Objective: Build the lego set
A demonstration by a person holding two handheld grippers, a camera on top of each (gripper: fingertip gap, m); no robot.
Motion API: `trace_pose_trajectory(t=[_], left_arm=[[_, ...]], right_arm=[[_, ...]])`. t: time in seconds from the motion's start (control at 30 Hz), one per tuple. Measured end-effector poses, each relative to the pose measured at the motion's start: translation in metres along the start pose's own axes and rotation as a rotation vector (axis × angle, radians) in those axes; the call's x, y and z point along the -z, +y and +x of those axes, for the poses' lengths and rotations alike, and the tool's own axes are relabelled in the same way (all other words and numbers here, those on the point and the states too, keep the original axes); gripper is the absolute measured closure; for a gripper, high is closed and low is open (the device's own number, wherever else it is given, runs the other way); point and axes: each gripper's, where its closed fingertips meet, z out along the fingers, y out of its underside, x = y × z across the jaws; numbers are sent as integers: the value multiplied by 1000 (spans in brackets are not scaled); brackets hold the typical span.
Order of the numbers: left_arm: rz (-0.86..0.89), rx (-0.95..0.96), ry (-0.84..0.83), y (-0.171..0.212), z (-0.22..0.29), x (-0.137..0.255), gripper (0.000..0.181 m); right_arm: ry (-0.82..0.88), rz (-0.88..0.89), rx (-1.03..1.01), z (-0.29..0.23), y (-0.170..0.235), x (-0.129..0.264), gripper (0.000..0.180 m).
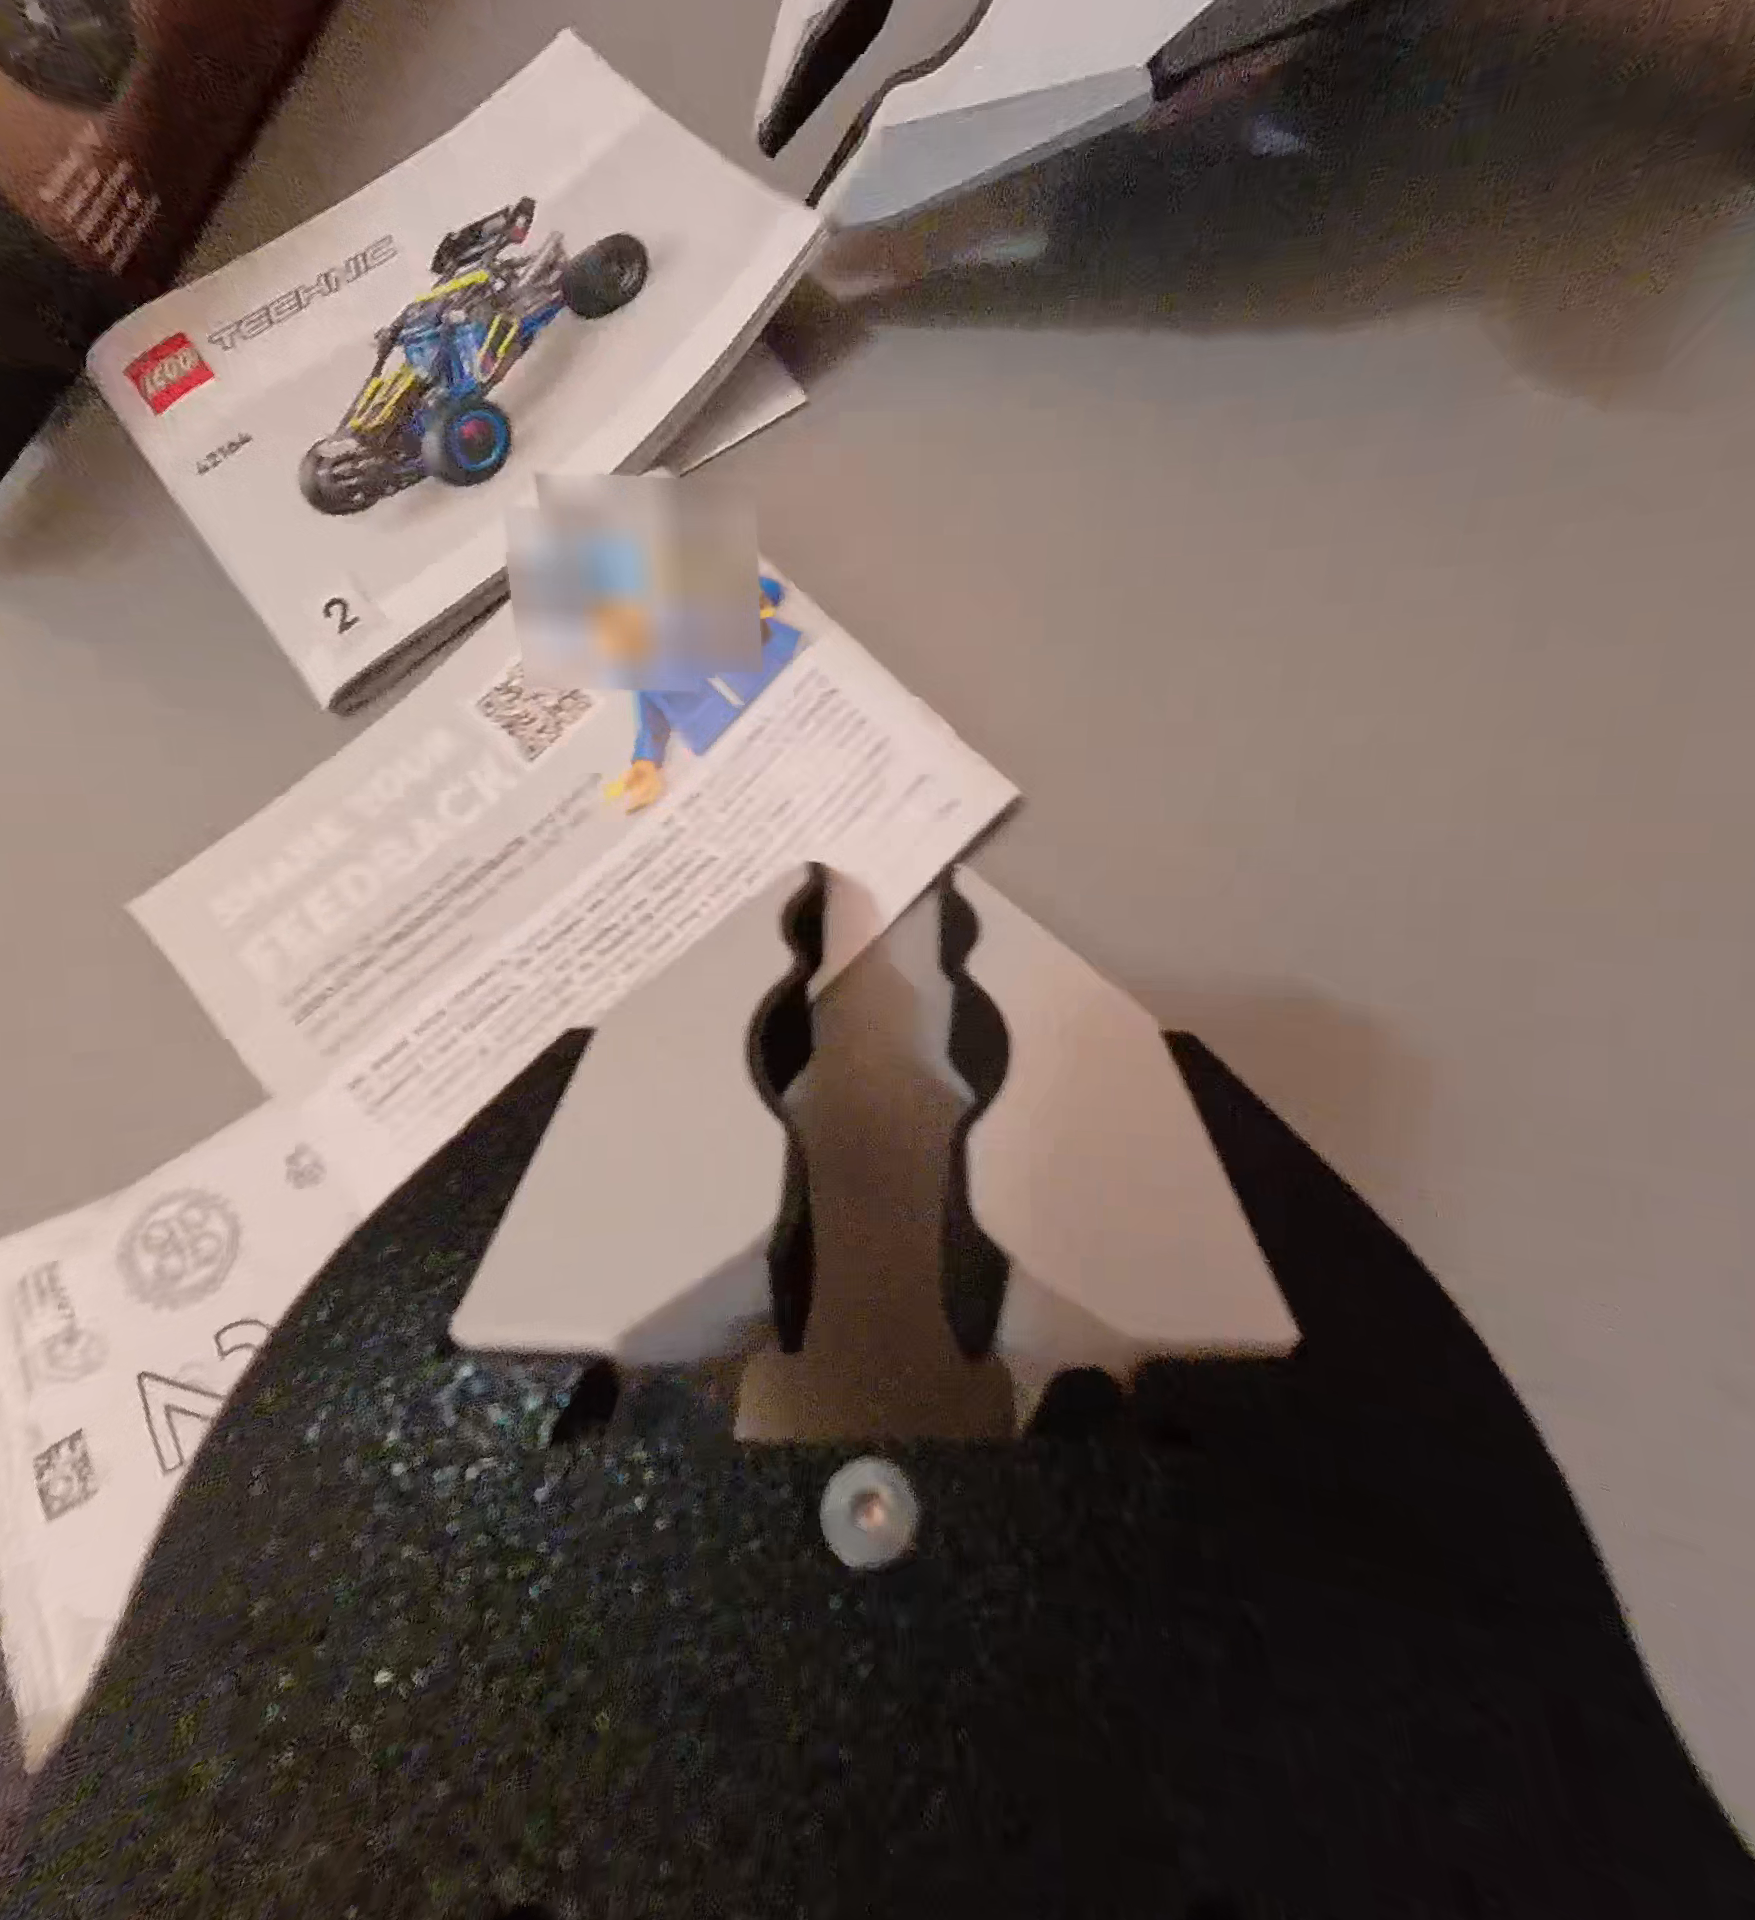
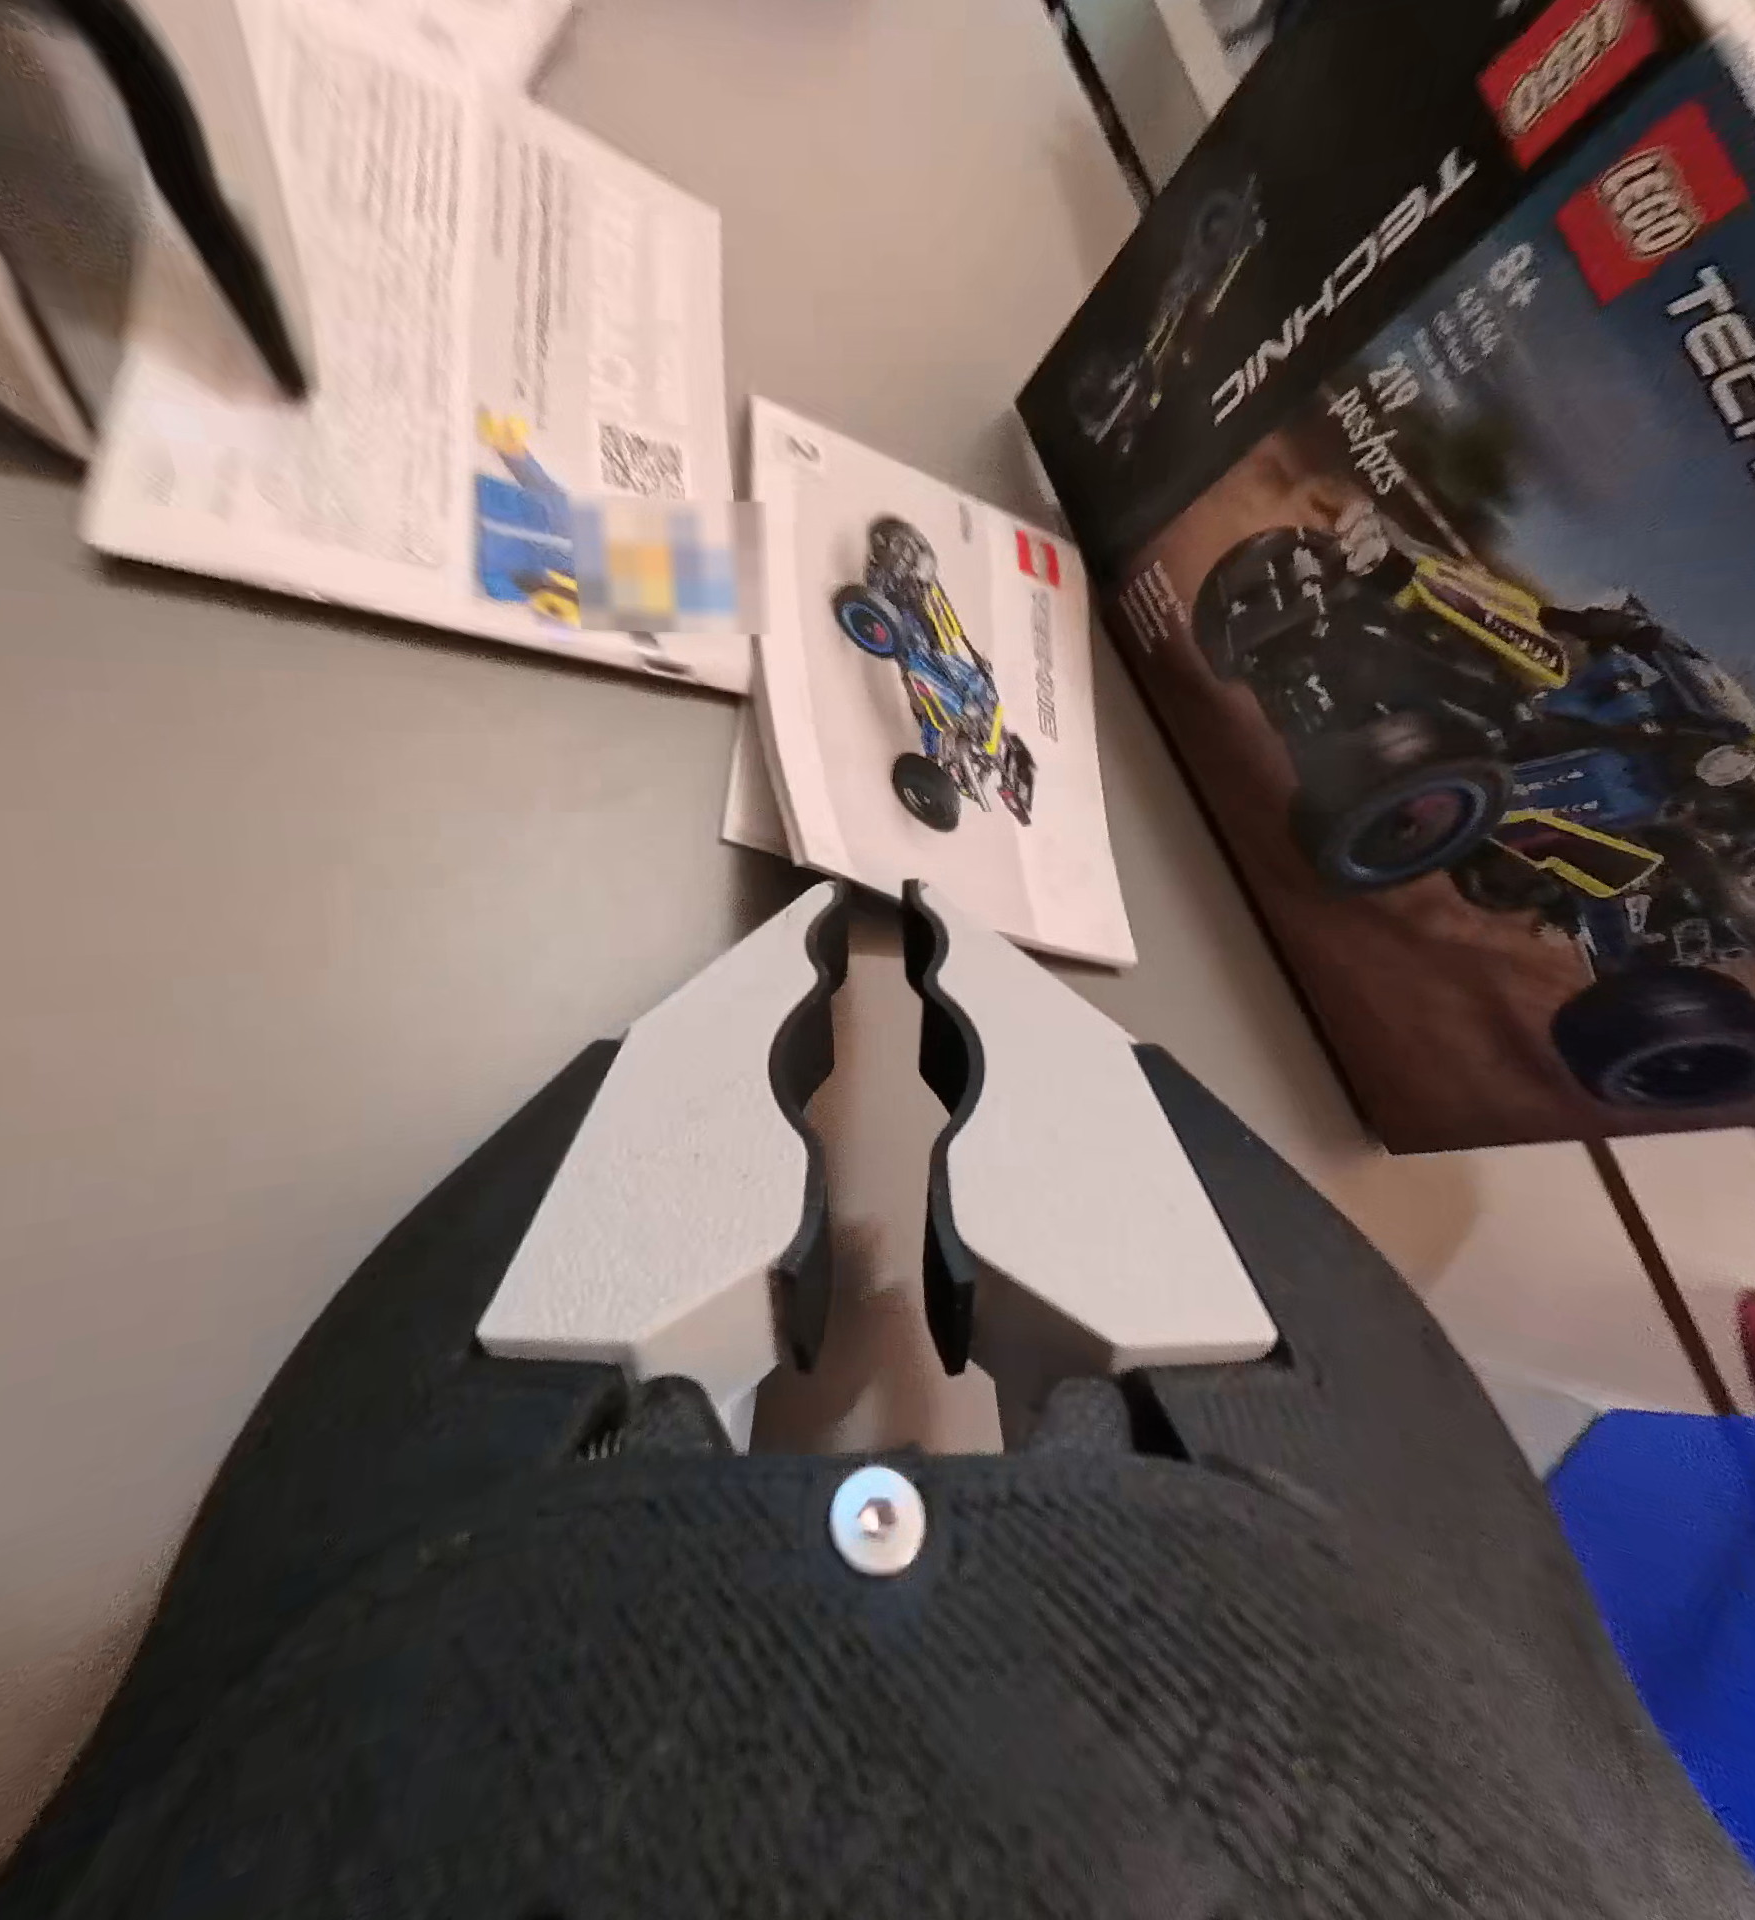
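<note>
both jaws gape above booklet [image 2: 940,717].

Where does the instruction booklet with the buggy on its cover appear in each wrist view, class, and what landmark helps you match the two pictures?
Left wrist view: the booklet lies upper left on the grey table, beyond the gripper tips.
Right wrist view: the booklet lies centre, just past the gripper tips, left of the box.
Shared landmark: the white leaflet with a blue figure, lying beside the booklet.

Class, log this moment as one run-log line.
left gripper: open, over white leaflet | right gripper: open, empty, near car-cover instruction booklet | bricks: none visible
</note>
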Motion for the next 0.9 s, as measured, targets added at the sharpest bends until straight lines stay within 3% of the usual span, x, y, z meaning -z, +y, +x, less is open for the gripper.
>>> trace_pose_trajectory(t=[0.03, 0.17, 0.27, 0.37, 0.43, 0.53, 0.6, 0.63, 0.67, 0.77, 0.8, 0.87, 0.9], left_arm=[[24, -22, -21, 0, 0, 0, 176], [98, -54, -65, 0, -2, 6, 181], [253, 17, -9, -28, 4, 37, 181], [590, 280, 179, -82, 3, 105, 181], [793, 489, 297, -102, -11, 143, 181], [993, 755, 447, -114, -28, 165, 181], [969, 776, 406, -113, -30, 150, 181], [919, 731, 381, -111, -25, 140, 181], [854, 670, 327, -107, -22, 130, 181], [640, 369, 126, -83, -17, 109, 181], [561, 255, 142, -75, -5, 106, 174], [374, 70, 253, -55, 31, 96, 138], [263, -4, 284, -41, 46, 90, 131]], right_arm=[[-24, 37, -17, -3, -6, 3, 169], [-111, 126, 10, -19, -21, 7, 159], [-135, 149, 62, -27, -26, 8, 143], [-149, 301, -42, -24, -53, 20, 125], [-236, 482, -243, -24, -83, 33, 100], [-445, 699, -495, -30, -119, 51, 101], [-721, 740, -565, -58, -130, 68, 91], [-824, 685, -544, -72, -125, 72, 107], [-821, 642, -519, -74, -119, 70, 121], [-649, 625, -540, -48, -108, 66, 119], [-602, 627, -540, -40, -105, 67, 119], [-547, 646, -521, -31, -103, 73, 119], [-520, 653, -506, -27, -102, 75, 120]])
